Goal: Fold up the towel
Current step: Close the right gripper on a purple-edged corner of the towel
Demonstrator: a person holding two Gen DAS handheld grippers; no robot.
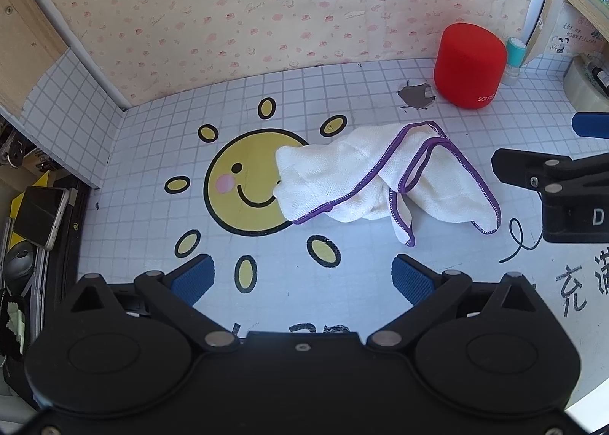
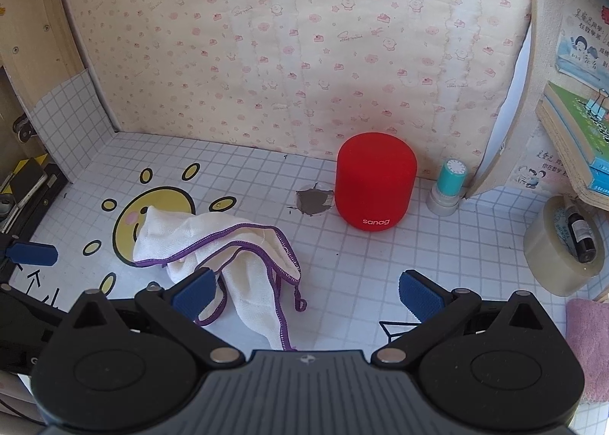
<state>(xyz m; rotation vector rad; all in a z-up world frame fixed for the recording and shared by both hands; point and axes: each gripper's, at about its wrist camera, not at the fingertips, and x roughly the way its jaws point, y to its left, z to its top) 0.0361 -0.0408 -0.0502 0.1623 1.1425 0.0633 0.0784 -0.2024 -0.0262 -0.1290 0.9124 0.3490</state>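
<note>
Lay crumpled on the gridded tabletop point(image 1: 152, 153): a white towel point(image 1: 365, 180) with purple hem, bunched in loose folds, its left end draped over the right edge of the yellow sun drawing point(image 1: 243, 184). Sat at about 1 o'clock from the left gripper point(image 1: 302, 275), with bare tabletop between. Left gripper held low over the table, blue pads wide apart, gripping nothing. Right gripper point(image 2: 304, 292) likewise spread, empty; its left pad point(image 2: 192, 292) overlapped the towel's near folds in the right wrist view, contact impossible to tell. Towel point(image 2: 213, 244) at roughly 10 to 11 o'clock from there, one hemmed corner trailing toward the camera. Stood at the back, near the patterned wall, a red speaker point(image 2: 375, 184), at 12 o'clock from the right gripper, well apart from the towel. Just left of it, a torn grey patch point(image 2: 312, 201) in the table covering. To its right, a teal-capped stamp point(image 2: 449, 184); farther right, at 2 o'clock, a tape roll point(image 2: 548, 263)
</note>
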